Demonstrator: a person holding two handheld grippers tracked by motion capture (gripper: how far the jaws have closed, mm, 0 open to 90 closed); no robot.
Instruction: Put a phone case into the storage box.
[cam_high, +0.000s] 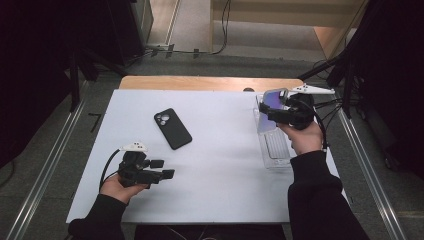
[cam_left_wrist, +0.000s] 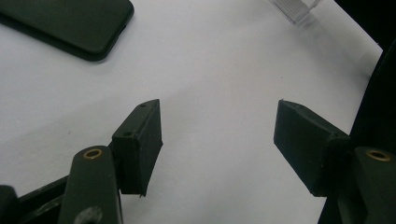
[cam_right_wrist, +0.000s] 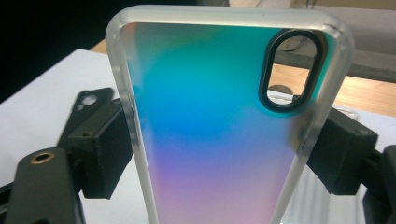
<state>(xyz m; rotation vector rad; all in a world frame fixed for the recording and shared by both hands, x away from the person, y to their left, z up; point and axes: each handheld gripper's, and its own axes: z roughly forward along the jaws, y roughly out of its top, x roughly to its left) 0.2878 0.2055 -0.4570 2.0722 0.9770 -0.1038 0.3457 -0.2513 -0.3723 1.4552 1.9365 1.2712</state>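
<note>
A black phone (cam_high: 172, 128) lies face down near the middle of the white table (cam_high: 210, 190); its edge also crosses the top left of the left gripper view (cam_left_wrist: 70, 25). My right gripper (cam_high: 272, 107) is at the far right, lifted above a clear plastic tray (cam_high: 272, 145), and is shut on an iridescent phone case (cam_right_wrist: 219, 126) with a frosted rim and an oval camera hole. That case (cam_high: 276, 97) shows purple-blue from above. My left gripper (cam_high: 162, 169) rests low near the front left, open, with bare table between its pads (cam_left_wrist: 144, 144).
The clear tray's corner (cam_left_wrist: 294, 9) sits at the top of the left gripper view. A wooden strip (cam_high: 210, 82) runs along the table's far edge. Dark stands and cables flank both sides, and metal rails (cam_high: 45, 165) border the table on the floor.
</note>
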